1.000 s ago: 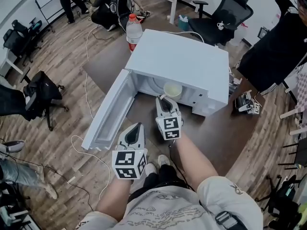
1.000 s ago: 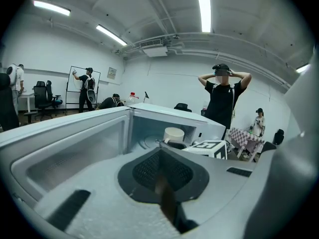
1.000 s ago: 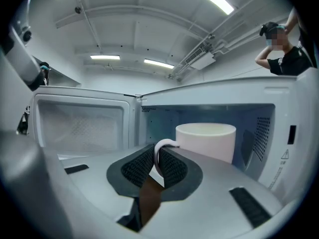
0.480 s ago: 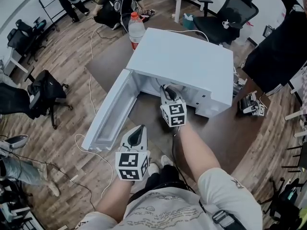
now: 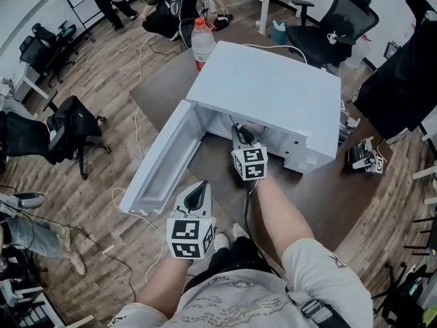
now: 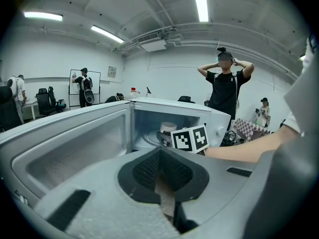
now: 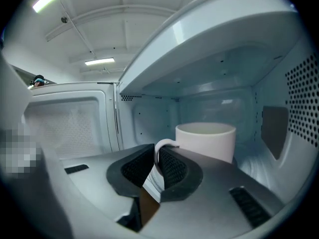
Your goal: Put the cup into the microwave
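Note:
The white microwave (image 5: 273, 94) stands on a brown table (image 5: 321, 197) with its door (image 5: 160, 162) swung open to the left. My right gripper (image 5: 240, 132) reaches into the cavity and is shut on the handle (image 7: 160, 146) of the white cup (image 7: 207, 141). The cup is upright inside the cavity, just beyond the jaws (image 7: 158, 158). The left gripper view shows the cup (image 6: 168, 127) inside, behind the right gripper's marker cube. My left gripper (image 5: 198, 188) hangs back in front of the open door, shut with nothing in it (image 6: 160, 156). The microwave's roof hides the cup in the head view.
A plastic bottle with a red cap (image 5: 203, 43) stands behind the microwave. A small black device (image 5: 360, 157) lies on the table at the right. A person in black (image 5: 403, 80) stands at the far right. Office chairs and cables surround the table.
My right gripper has carried the cup forward and slightly down into the cavity, so the roof now hides it in the head view. The left gripper has stayed put.

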`<action>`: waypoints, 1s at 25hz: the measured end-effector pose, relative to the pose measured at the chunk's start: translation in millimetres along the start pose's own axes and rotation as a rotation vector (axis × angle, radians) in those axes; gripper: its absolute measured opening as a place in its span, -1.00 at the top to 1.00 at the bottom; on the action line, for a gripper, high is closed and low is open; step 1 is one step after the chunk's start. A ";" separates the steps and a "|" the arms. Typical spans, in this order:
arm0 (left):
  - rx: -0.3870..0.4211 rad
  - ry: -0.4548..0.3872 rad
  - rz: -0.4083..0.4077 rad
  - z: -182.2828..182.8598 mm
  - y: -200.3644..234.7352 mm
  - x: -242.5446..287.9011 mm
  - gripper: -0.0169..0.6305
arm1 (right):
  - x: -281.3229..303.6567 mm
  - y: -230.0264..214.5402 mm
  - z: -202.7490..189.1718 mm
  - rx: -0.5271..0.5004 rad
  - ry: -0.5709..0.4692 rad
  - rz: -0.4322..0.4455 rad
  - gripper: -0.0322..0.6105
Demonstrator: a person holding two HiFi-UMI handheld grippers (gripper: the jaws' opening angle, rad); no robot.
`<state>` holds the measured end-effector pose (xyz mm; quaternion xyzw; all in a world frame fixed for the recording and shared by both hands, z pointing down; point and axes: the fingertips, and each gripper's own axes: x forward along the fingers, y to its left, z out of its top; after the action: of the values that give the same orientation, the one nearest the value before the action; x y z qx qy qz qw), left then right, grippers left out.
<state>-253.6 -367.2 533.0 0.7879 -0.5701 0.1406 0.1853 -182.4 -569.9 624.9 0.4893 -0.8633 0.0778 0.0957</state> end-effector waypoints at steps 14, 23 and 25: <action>0.025 0.033 0.019 -7.4 -2.0 -0.2 0.91 | -6.5 -4.9 -8.7 -0.023 0.018 -0.082 0.51; 0.020 0.010 0.013 -1.4 -5.4 -9.2 0.91 | -35.1 -7.2 -10.6 0.002 0.034 -0.141 0.52; 0.017 0.000 0.008 1.4 -6.5 -11.2 0.91 | -45.1 -5.2 -9.9 0.004 0.038 -0.149 0.69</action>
<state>-250.8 -356.5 526.0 0.7872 -0.5721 0.1463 0.1779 -154.4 -532.9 623.9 0.5508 -0.8225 0.0814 0.1166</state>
